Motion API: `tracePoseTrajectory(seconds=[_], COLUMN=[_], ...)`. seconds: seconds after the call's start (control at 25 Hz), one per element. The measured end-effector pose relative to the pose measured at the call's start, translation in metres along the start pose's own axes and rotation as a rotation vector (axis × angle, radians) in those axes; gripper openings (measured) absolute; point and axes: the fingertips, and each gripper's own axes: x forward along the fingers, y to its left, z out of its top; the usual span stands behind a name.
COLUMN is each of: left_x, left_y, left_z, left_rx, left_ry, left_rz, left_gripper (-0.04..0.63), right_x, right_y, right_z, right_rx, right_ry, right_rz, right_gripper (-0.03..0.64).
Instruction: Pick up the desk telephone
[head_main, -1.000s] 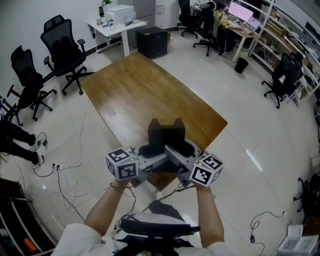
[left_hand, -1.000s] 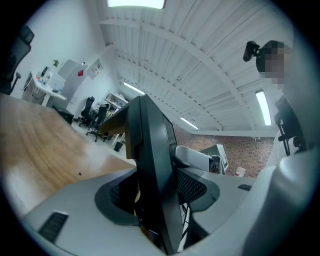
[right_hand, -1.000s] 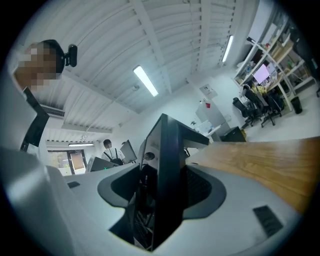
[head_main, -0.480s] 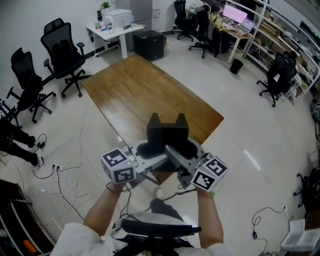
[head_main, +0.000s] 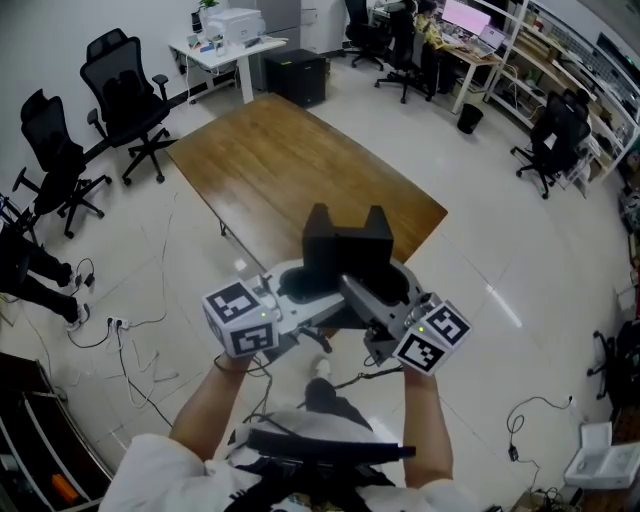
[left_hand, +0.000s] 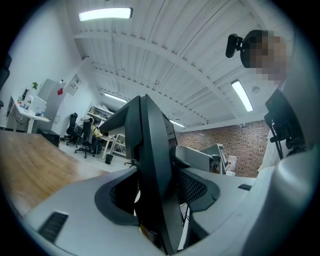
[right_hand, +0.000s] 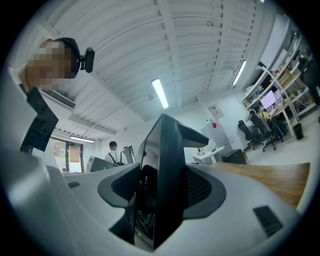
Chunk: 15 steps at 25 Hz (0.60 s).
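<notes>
Phone: the black phone (head_main: 346, 246) is up in the air between both grippers, in front of the person. In the head view it overlaps the counter's near edge. Its two raised corners point away from the person.
Left gripper: the left gripper (head_main: 305, 292) comes in from the left. Its own view shows its jaws (left_hand: 157, 190) partly spread and clamped on the phone (left_hand: 150, 150), one dark pad against each face of a thin black panel seen edge-on.
Right gripper: the right gripper (head_main: 385, 295) comes in from the right and is clamped on the same phone. Its own view shows the jaws (right_hand: 160, 195) set wide, with a pad pressed on either side of the phone (right_hand: 167, 150).
Marker cubes: one sits at the back of each gripper, close to the person's hands.
Counter: the brown wooden counter (head_main: 270, 160) lies beyond and below the phone. In the left gripper view it shows low at the left (left_hand: 30, 160), and in the right gripper view low at the right (right_hand: 272, 175), under jaw level in both.
Floor: pale tile (head_main: 520, 270) with loose cables (head_main: 130, 350) at the left.
Chairs: black office chairs (head_main: 120, 90) stand left of the counter, well apart from the phone.
Printer: a white printer (head_main: 235, 22) is far back at the left.
Background: a second person (right_hand: 116, 152) stands at the back in the right gripper view. A brick wall (left_hand: 235, 150) shows in the left gripper view.
</notes>
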Motion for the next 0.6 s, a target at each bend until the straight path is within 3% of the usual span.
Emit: tracePoseTrajectory(seconds=[0.6], left_x=[-0.015], left_y=[-0.037], left_z=[0.006], left_rx=[0.026], left_ry=[-0.006], left_rz=[-0.036], left_gripper=[0.232], right_x=[-0.020], right_y=[0.036], right_z=[0.006], right_rx=[-0.044], right_ry=[-0.025], right_rz=[-0.017], right_gripper=[0.270])
